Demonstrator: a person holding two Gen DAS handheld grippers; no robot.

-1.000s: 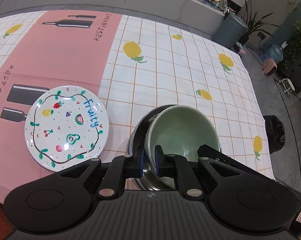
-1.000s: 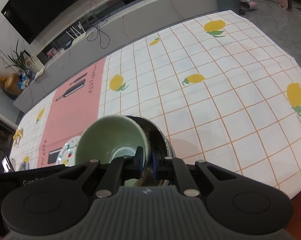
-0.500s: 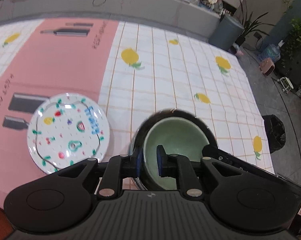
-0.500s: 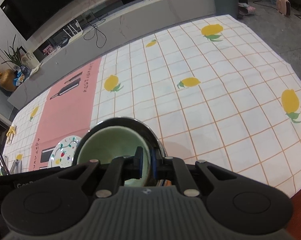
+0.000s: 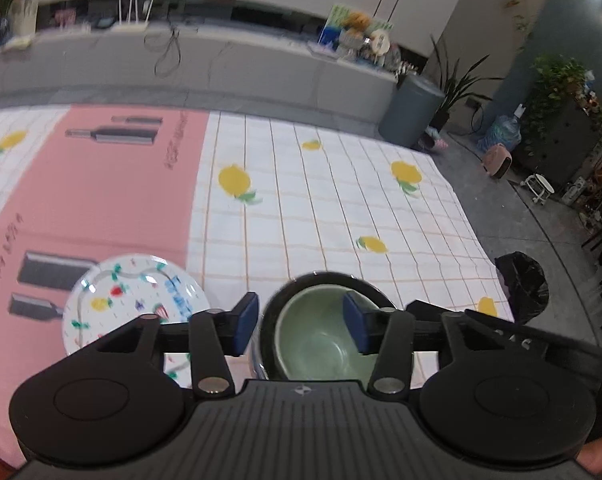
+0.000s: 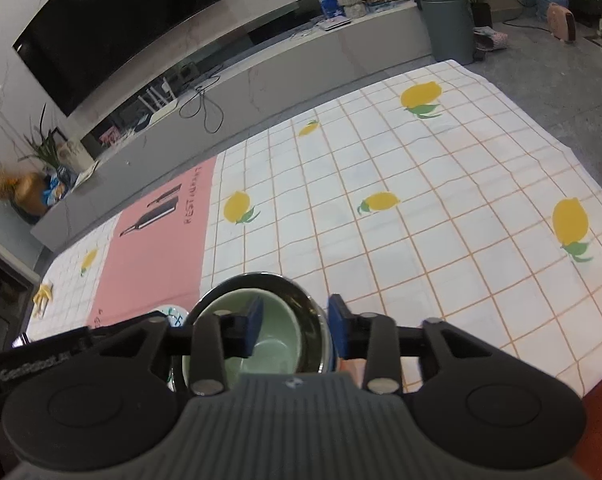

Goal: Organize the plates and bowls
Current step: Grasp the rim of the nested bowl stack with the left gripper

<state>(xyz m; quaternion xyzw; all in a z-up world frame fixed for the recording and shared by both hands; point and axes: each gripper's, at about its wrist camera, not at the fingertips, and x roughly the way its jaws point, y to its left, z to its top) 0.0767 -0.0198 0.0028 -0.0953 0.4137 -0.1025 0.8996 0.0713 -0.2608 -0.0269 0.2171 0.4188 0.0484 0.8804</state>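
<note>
Bowls look stacked: green bowl [image 5: 321, 340] is nested in steel bowl [image 6: 305, 300]; both grippers' jaws are released; fruit plate [image 5: 133, 300], left of it, seems unsorted

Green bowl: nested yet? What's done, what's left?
Done: the green bowl sits inside the steel bowl on the tablecloth.
In hand: nothing. The left gripper and right gripper are both open, jaws spread either side of the bowls' rims.
Left: the fruit-print plate lies alone, beside the stack, not yet grouped with anything.
</note>
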